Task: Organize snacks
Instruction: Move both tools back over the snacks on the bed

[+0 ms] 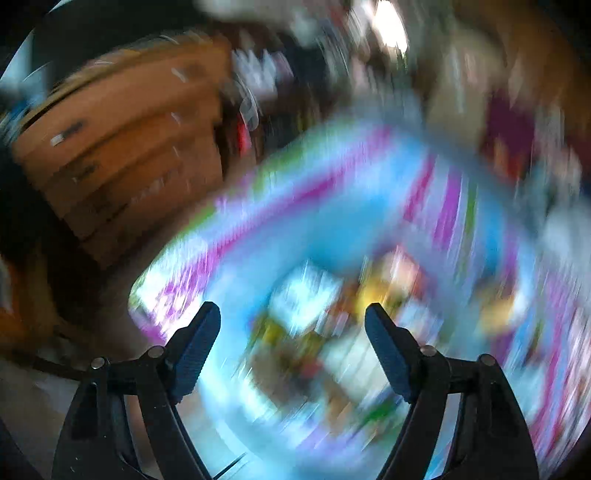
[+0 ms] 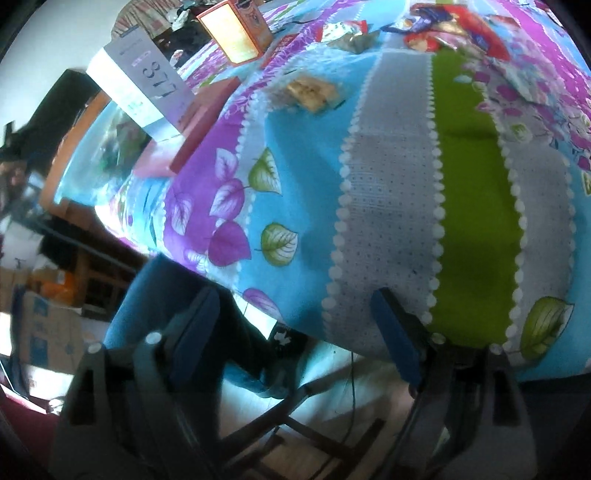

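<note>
left gripper [image 1: 291, 321]: black frame, blue ribbed pads, jaws spread, nothing between them. left wrist view is heavily motion-blurred; below the jaws sits a smear of colourful snack packets [image 1: 325, 332] on a blue-and-purple cloth [image 1: 258, 236], individual items unreadable. orange-brown blurred mass [image 1: 122, 147] upper left, can't identify.

right gripper [image 2: 293, 317]: jaws spread, empty, hanging over the near edge of a table covered by a blue, purple, grey and green leaf-print tablecloth [image 2: 388, 206]. snacks lie well away from it at the far side: clear-wrapped biscuit pack [image 2: 314, 92], silver-and-red wrappers [image 2: 347, 35], red packet pile [image 2: 450, 27]. orange carton [image 2: 236, 31], flat red box [image 2: 207, 118] and white "377" card [image 2: 147, 81] far left. blue chair [image 2: 162, 295] below the table edge.
</note>
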{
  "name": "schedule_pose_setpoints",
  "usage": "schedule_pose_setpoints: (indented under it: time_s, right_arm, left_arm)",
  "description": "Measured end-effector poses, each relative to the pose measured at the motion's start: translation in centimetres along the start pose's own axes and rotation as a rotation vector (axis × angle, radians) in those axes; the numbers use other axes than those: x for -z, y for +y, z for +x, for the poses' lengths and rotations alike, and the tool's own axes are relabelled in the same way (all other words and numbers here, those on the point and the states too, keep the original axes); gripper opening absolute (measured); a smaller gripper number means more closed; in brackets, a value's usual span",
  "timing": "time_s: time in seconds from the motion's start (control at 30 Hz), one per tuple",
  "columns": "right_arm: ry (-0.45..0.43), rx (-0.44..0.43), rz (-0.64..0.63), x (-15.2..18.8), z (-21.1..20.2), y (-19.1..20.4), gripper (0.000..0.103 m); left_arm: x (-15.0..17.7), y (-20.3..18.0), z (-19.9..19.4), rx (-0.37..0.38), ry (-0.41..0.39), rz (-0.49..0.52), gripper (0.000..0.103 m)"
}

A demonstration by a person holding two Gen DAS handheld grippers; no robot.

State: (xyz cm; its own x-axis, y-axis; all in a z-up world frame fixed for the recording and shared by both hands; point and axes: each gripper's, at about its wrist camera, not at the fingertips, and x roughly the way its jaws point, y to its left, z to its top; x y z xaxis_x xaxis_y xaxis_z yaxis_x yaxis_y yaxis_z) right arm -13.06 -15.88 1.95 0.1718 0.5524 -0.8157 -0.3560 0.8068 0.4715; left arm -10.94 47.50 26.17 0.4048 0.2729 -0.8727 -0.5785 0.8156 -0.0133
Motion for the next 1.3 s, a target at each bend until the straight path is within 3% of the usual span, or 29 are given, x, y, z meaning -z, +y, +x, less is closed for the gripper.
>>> schedule_pose_setpoints:
  time_s: [0.07, 0.1, 0.2, 0.37, 0.57, 0.67, 0.8, 0.87, 0.9, 0.97, 1.03, 1.13, 1.2, 1.3]
  right_arm:
    - [-0.012, -0.017, 0.017, 0.1, -0.2, -0.3, 0.086]
    - [-0.019, -0.022, 0.022, 0.2, -0.2, -0.4, 0.086]
    - [-0.023, -0.022, 0.018, 0.3, -0.1, -0.3, 0.090]
    - [-0.020, -0.025, 0.017, -0.1, -0.1, 0.0, 0.091]
    - [-0.022, -0.026, 0.022, -0.1, -0.1, -0.1, 0.090]
    - [-0.025, -0.029, 0.028, -0.2, -0.1, -0.2, 0.090]
    - [-0.024, -0.032, 0.031, -0.3, 0.0, -0.3, 0.090]
    - [-0.013, -0.025, 0.028, -0.4, -0.1, -0.2, 0.090]
    - [-0.012, -0.019, 0.025, -0.5, -0.3, -0.1, 0.090]
    - [-0.023, -0.002, 0.013, -0.8, -0.9, 0.1, 0.090]
    - [-0.049, 0.007, 0.017, -1.1, -1.7, -0.1, 0.090]
    - [-0.061, 0.015, 0.056, -0.9, -1.9, -1.0, 0.090]
    - [-0.047, 0.002, 0.092, -0.5, -1.5, -1.5, 0.090]
    - [-0.046, -0.003, 0.087, 0.1, -1.6, -1.1, 0.090]
  left_arm:
    - [0.5, -0.7, 0.8, -0.060, 0.060, 0.101, 0.078]
    - [0.9, -0.6, 1.6, -0.060, 0.141, 0.139, 0.078]
    - [2.1, 0.1, 3.0, 0.015, 0.253, 0.138, 0.078]
    - [3.6, 0.4, 5.3, 0.085, 0.336, 0.070, 0.078]
    - [5.7, -1.4, 7.5, 0.080, 0.388, 0.078, 0.078]
    - [5.8, -2.1, 8.0, 0.058, 0.383, 0.088, 0.081]
    - [5.4, -2.4, 8.3, 0.082, 0.376, 0.062, 0.083]
    - [4.2, -3.3, 8.4, 0.203, 0.351, 0.025, 0.083]
    - [3.2, -4.3, 8.6, 0.305, 0.350, -0.008, 0.080]
    - [1.7, -5.9, 8.0, 0.316, 0.304, -0.011, 0.078]
    - [0.5, -7.8, 5.6, 0.311, 0.216, 0.047, 0.078]
    - [0.5, -9.0, 3.3, 0.330, 0.163, 0.100, 0.078]
    - [0.9, -8.8, 3.6, 0.331, 0.183, 0.097, 0.078]
    - [2.3, -7.9, 6.2, 0.324, 0.285, 0.070, 0.078]
